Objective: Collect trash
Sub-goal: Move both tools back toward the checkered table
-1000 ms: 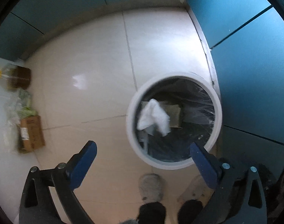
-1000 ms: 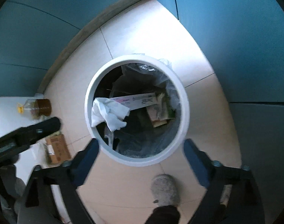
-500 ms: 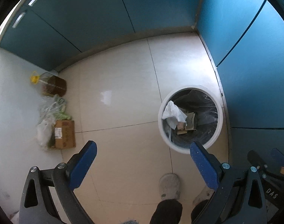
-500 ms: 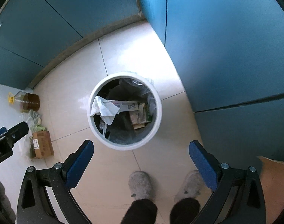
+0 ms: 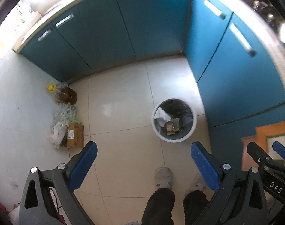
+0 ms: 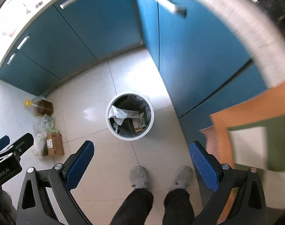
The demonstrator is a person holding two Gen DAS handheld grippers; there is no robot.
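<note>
Tongs both wide open, empty, left [image 5: 143,166], right [image 6: 141,164]

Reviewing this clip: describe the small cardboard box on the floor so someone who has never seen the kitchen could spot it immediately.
Start at the blue cabinets, then follow the pale wall down from their end. A small cluster sits at the wall's foot: an oil jug, crumpled plastic bags, then the cardboard box nearest the camera. It alone is brown and square-edged, with a white label.
</note>
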